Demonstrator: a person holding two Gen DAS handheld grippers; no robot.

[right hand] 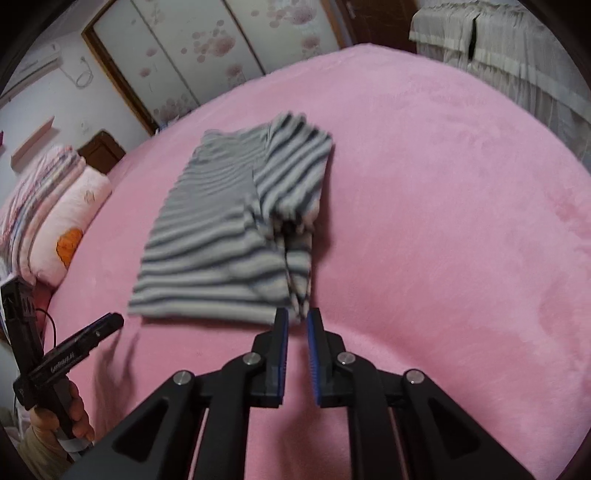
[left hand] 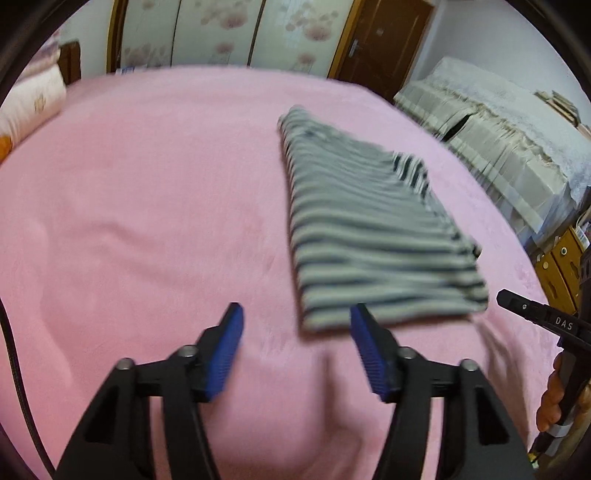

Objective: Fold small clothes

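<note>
A grey-and-white striped garment (left hand: 369, 229) (right hand: 214, 236) lies folded into a long rectangle on the pink blanket (left hand: 147, 184) (right hand: 443, 221). One sleeve is folded over its right side. My left gripper (left hand: 295, 317) hovers open just short of the garment's near left corner, with nothing between its blue pads. My right gripper (right hand: 297, 321) is at the near right corner, its pads closed to a narrow slit with no cloth pinched. Each gripper shows at the edge of the other's view, held by a hand (right hand: 74, 417).
Stacked pillows and quilts (right hand: 55, 206) (left hand: 29, 99) sit at the bed's left end. Flowered wardrobe doors (left hand: 221, 33) stand behind the bed. Cloth-covered furniture (left hand: 498, 140) and a wooden cabinet (left hand: 557, 258) line the right side.
</note>
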